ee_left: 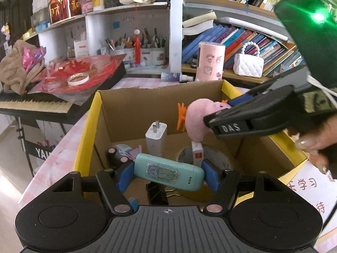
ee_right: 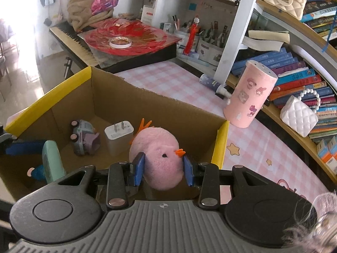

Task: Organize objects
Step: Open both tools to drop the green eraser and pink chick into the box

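Note:
An open cardboard box [ee_left: 126, 105] with yellow flaps stands on the pink checked table; it also shows in the right wrist view [ee_right: 118, 92]. My left gripper [ee_left: 167, 174] is shut on a teal rectangular device [ee_left: 168, 171] and holds it over the box's near part; the device shows at the left of the right wrist view [ee_right: 52, 160]. My right gripper [ee_right: 163, 166] is shut on a pink plush chick [ee_right: 157, 154] with orange comb and beak, held over the box; it shows in the left wrist view [ee_left: 198, 118]. In the box lie a white charger [ee_left: 155, 137], a toy car [ee_right: 83, 135], a small white carton [ee_left: 197, 152] and black binder clips [ee_left: 157, 191].
A pink sticker-covered cylinder [ee_right: 248, 97] and a lying spray bottle [ee_right: 212, 84] are on the table behind the box. Bookshelves with books and a white quilted purse [ee_right: 299, 118] are to the right. A keyboard [ee_left: 35, 104] with red papers and a tape roll [ee_left: 78, 79] stands to the left.

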Available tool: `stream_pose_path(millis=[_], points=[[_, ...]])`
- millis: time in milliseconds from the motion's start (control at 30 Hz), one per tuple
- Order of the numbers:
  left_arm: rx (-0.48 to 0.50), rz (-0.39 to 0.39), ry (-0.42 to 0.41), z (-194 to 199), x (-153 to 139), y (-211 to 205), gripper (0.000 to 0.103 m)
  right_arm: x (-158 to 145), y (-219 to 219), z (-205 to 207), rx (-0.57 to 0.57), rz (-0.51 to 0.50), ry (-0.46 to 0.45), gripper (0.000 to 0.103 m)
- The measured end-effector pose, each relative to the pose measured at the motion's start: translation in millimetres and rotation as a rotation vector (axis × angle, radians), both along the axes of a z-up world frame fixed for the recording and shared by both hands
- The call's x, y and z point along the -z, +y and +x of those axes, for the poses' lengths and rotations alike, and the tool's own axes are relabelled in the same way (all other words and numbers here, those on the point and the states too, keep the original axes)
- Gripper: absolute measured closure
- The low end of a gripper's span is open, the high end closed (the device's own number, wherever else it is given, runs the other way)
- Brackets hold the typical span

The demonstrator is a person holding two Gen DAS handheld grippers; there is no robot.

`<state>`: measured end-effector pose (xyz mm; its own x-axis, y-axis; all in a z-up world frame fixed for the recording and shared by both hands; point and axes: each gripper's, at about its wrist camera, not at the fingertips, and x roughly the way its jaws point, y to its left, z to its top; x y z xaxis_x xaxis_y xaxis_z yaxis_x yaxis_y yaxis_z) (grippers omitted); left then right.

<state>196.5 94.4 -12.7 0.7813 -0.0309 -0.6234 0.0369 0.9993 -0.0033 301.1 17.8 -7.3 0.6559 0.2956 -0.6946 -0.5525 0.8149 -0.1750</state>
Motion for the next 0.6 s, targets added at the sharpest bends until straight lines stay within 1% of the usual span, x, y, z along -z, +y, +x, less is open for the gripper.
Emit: stream_pose_path(millis=[200,233,267,333,400,433,500,600], points=[[-0.01,0.028,-0.033,-6.1,-3.1,-2.8,0.033,-2.0,6.5,6.4,0.007,0.019,-0.006,0.068],[-0.012,0.029,-0.041,-6.9,-5.0,-2.5,0.031,-1.0,8.1,7.5,0.008,0.014,-0.004,0.068],[-0.019,0.031,-0.052,-8.7,-7.0,-2.2,0.026,0.5,9.1,8.7,0.014,0.006,-0.002,0.067],[-0.026,0.029,-0.08,-12.4,-11.4,-0.8,0.025,1.5,9.1,10.0,0.034,-0.003,-0.004,0.059],[-0.031,0.022,-0.099,-16.0,-15.9,1.2,0.025,-0.6,6.4,7.4,0.049,0.015,-0.02,0.056],[-0.036,0.02,-0.107,-17.8,-18.0,2.0,0.024,-2.7,4.6,5.6,0.055,0.028,-0.027,0.053],[-0.045,0.02,-0.126,-21.1,-22.1,3.5,0.024,-7.9,0.3,0.4,0.075,0.052,-0.045,0.049],[-0.06,0.019,-0.15,-27.8,-28.1,6.8,0.02,-17.6,-4.9,-11.1,0.094,0.09,-0.078,0.047]])
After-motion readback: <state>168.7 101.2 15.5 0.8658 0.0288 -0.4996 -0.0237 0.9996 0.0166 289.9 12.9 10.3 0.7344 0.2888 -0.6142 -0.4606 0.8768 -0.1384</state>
